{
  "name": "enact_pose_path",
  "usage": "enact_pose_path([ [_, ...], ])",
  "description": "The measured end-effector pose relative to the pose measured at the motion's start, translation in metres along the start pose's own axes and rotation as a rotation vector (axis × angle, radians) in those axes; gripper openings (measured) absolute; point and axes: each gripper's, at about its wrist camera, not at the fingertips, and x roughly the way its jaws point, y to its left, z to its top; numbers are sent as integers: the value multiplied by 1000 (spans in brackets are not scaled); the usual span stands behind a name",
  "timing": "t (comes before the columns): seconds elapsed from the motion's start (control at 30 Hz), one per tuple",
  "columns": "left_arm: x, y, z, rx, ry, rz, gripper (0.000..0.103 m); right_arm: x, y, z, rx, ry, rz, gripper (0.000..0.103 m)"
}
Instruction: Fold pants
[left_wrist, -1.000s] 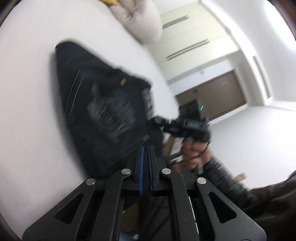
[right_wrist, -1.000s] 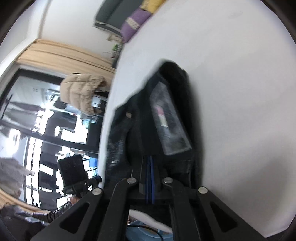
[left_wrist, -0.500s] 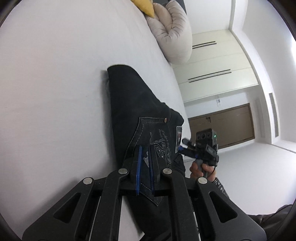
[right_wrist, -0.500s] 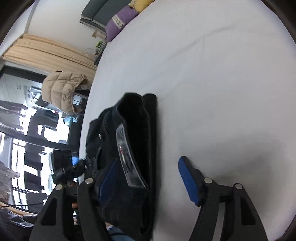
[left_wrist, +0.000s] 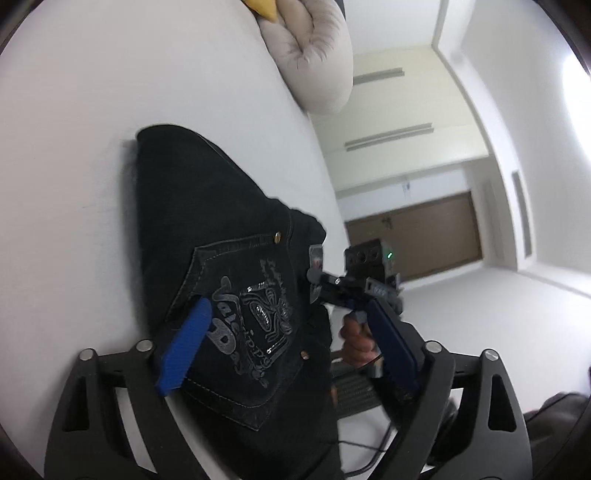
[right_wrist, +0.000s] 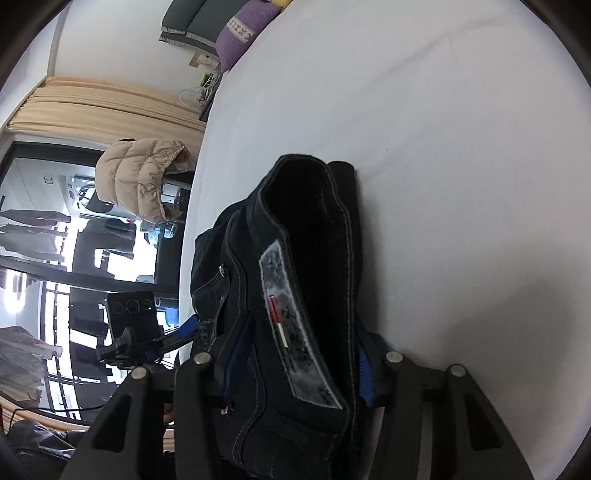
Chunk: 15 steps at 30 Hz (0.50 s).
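Black jeans (left_wrist: 221, 266) lie folded on the white bed (left_wrist: 74, 166), back pocket with grey print facing up. My left gripper (left_wrist: 288, 347) hovers over that pocket, its jaws opening wide; the blue fingers (left_wrist: 184, 347) straddle the cloth without pressing it. In the right wrist view the waistband end of the pants (right_wrist: 303, 258) bulges up between the jaws of my right gripper (right_wrist: 299, 369), which are closing, and cloth lies against both blue pads (right_wrist: 364, 376). A hand (left_wrist: 354, 339) holds the right gripper (left_wrist: 354, 291) at the bed's edge. The left gripper (right_wrist: 147, 332) shows beside the pants.
A beige bolster (left_wrist: 314, 55) and a yellow cushion (left_wrist: 262, 7) lie at the bed's far end. A purple pillow (right_wrist: 243, 29) lies at the far end in the right wrist view. A tan puffer jacket (right_wrist: 140, 181) hangs beyond the bed edge. White sheet spreads around the pants.
The pants came down from a blurred, carried pile to lie flat on the bed. My left jaws went from shut to wide. My right jaws opened, then narrowed around the waistband.
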Motion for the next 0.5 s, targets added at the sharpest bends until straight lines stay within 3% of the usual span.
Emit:
enact_pose_path([
  [0.1, 5, 1, 6, -1, 21, 19, 86, 3, 4, -1, -8, 7, -10, 53],
  [0.4, -40, 5, 13, -37, -75, 37, 86, 2, 1, -1, -3, 9, -2, 50],
  [0.5, -43, 19, 12, -58, -55, 66, 84, 1, -1, 0, -8, 15, -1, 50],
])
